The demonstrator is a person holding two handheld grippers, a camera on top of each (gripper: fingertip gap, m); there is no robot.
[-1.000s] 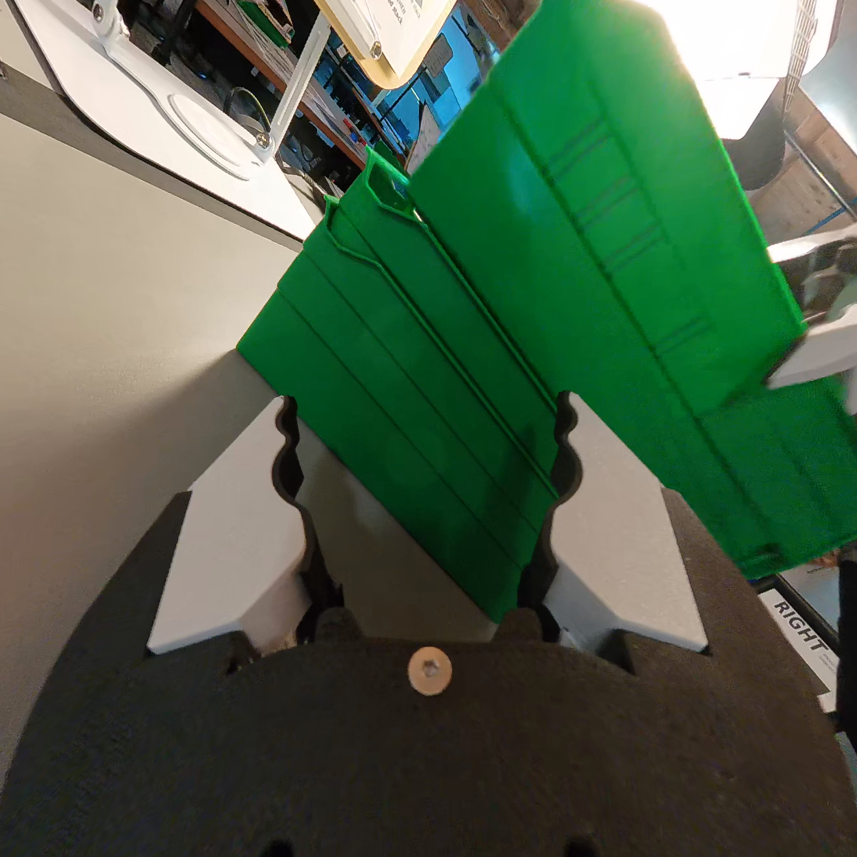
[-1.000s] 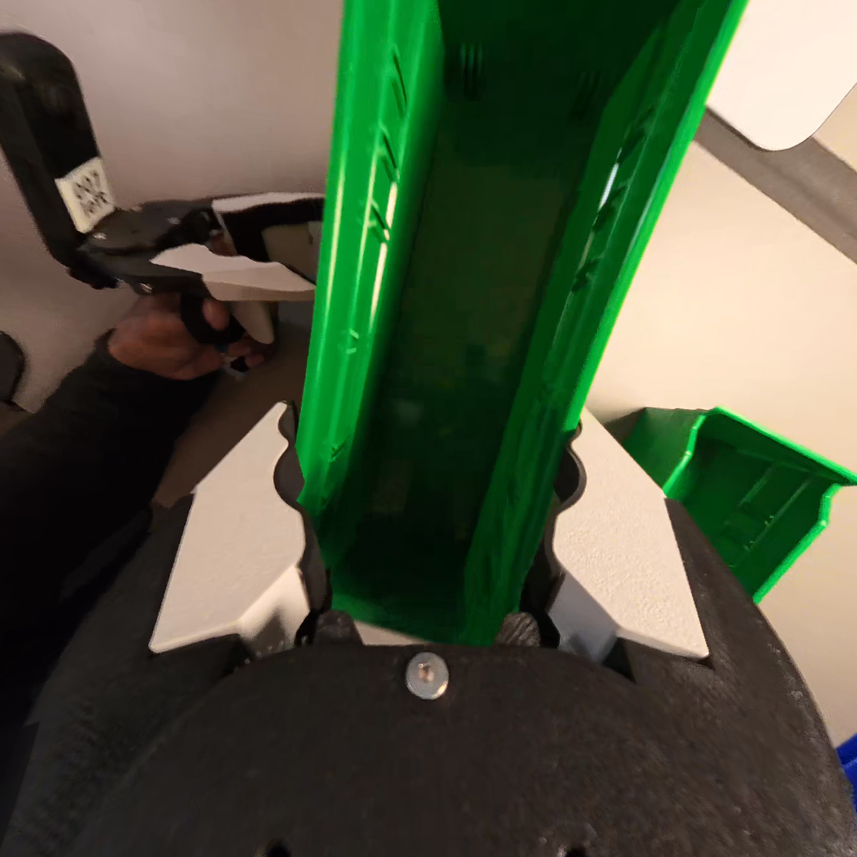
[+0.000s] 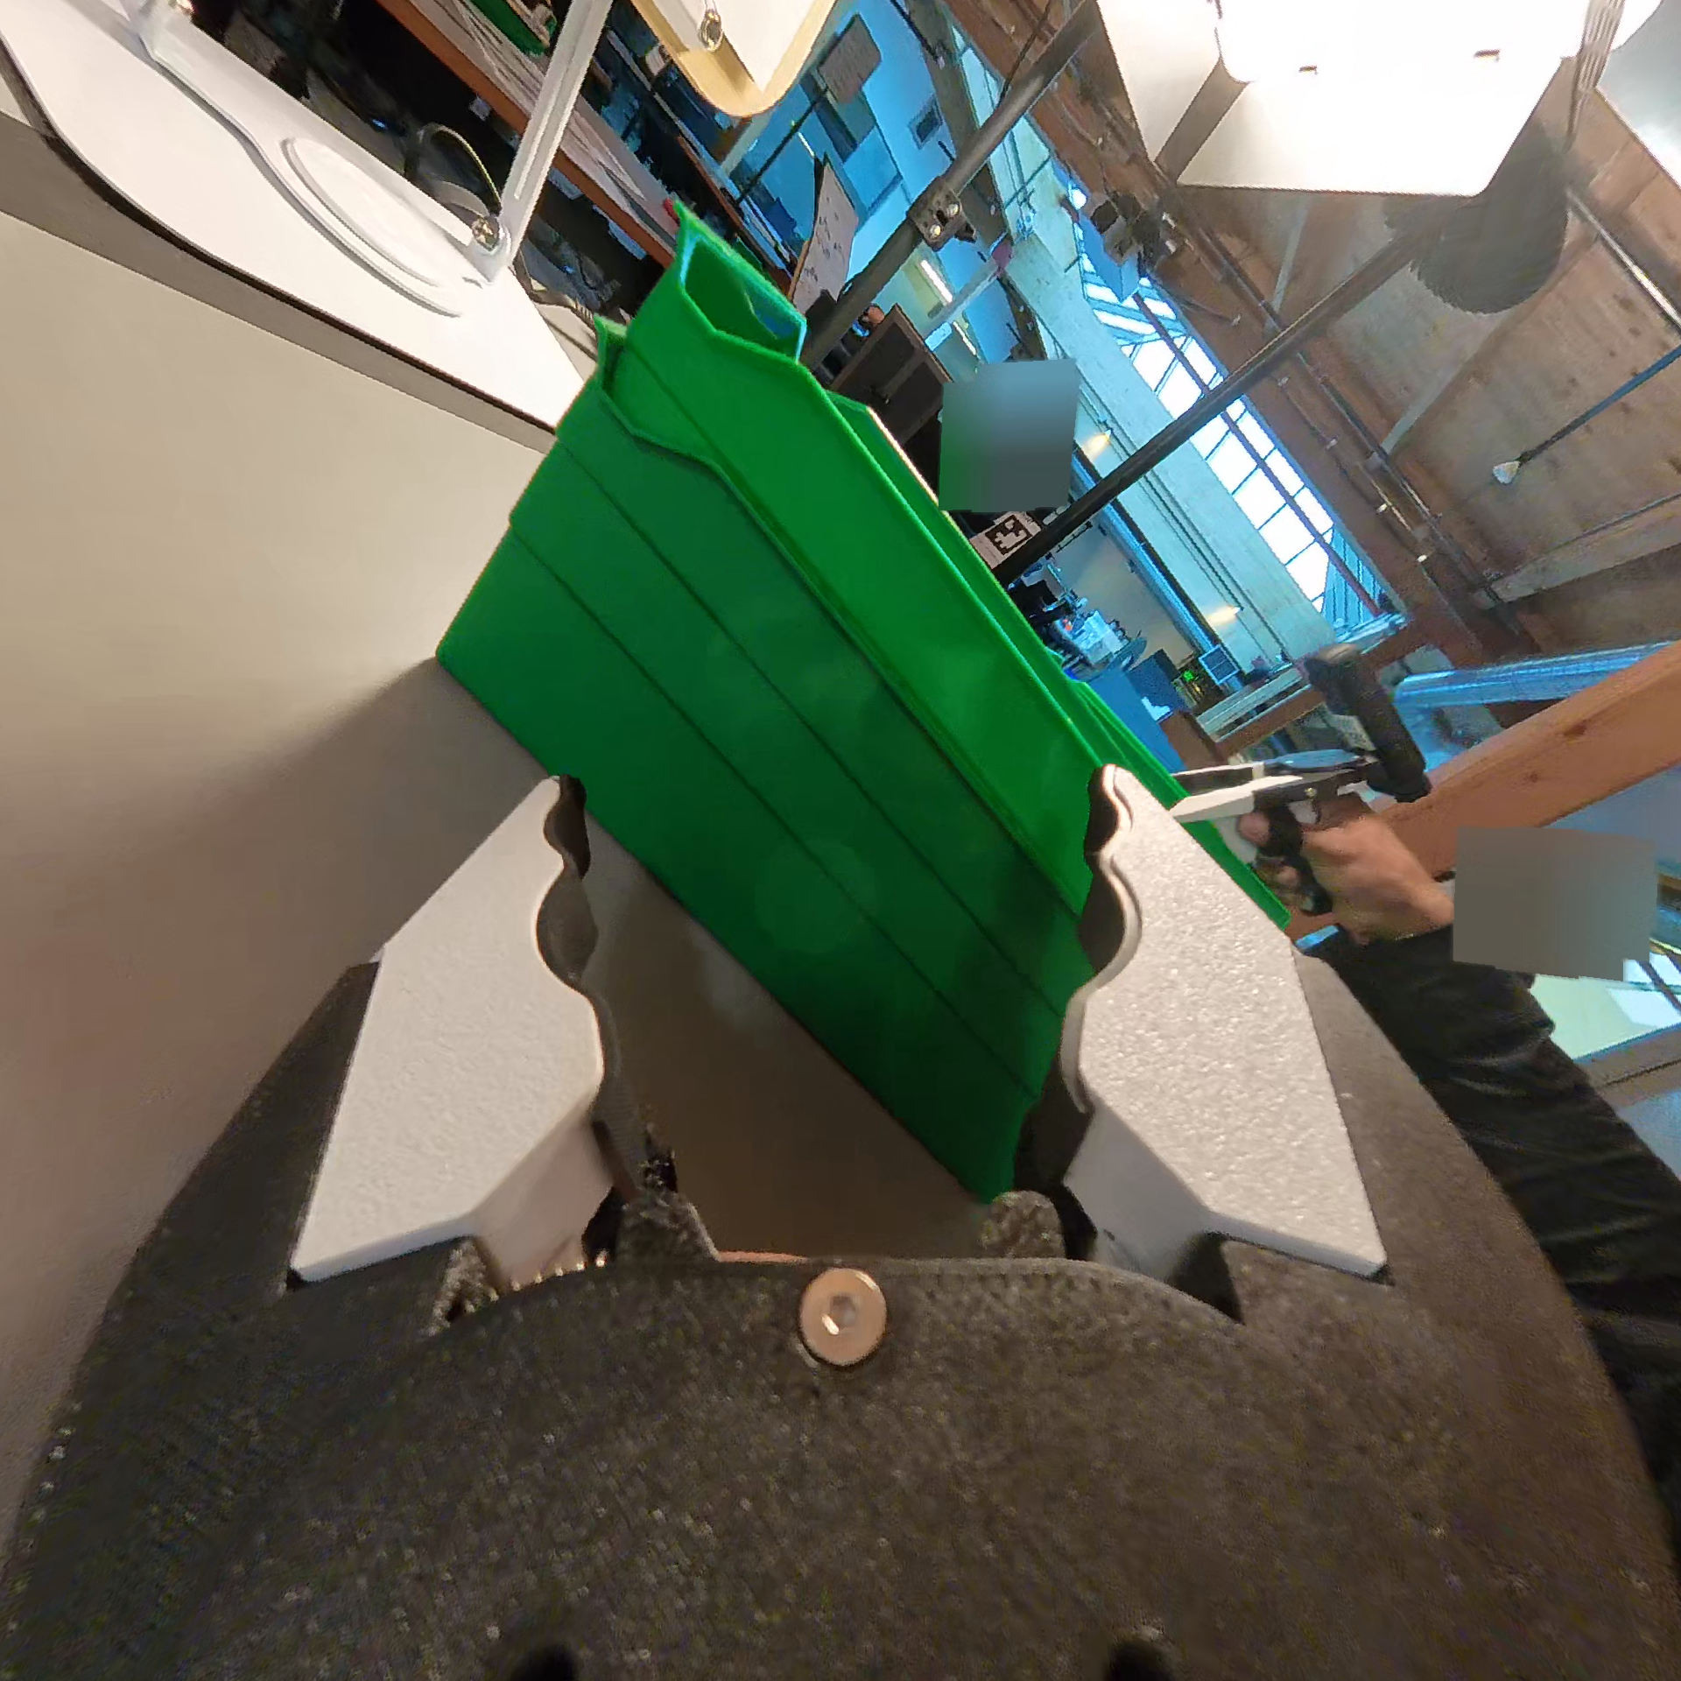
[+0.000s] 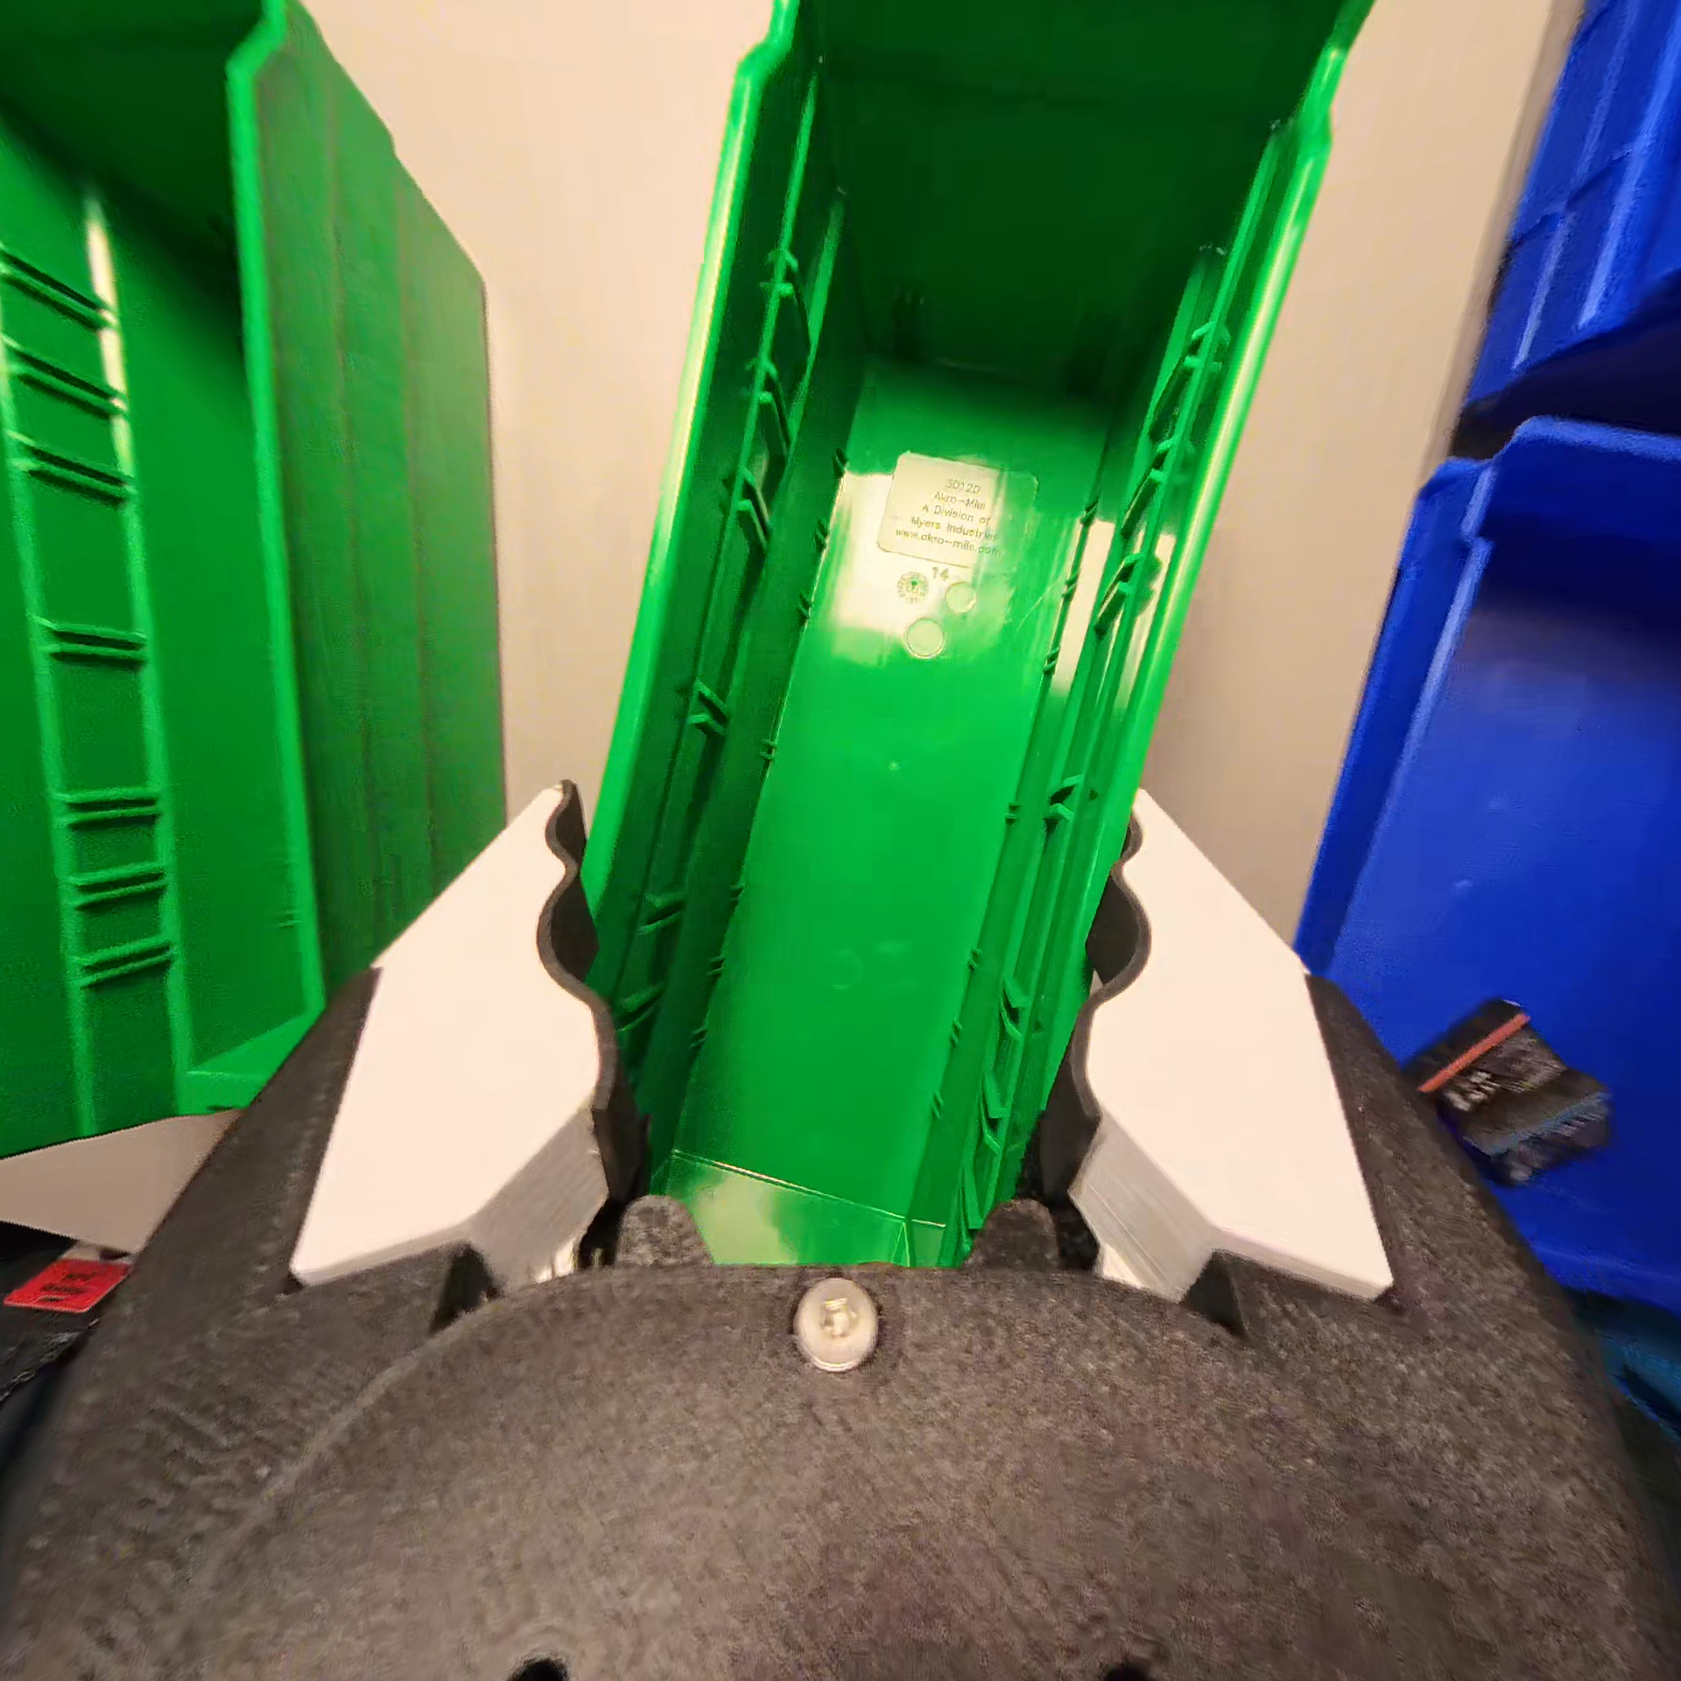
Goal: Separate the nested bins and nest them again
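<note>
- Right hand-held gripper clamped on a glossy green plastic bin, ribbed inner walls.
- Left hand-held gripper apart; nested green bins tilted on the matte grey desk, touching one pad only.
- Blue bins at right.

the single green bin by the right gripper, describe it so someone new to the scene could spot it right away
In the right wrist view, find the blue bins stacked along the right edge and the nested green bins at the left. Between them one green bin runs lengthwise from the right gripper out over the pale table. It alone shows a bare open interior with a pale label on its floor.
</note>
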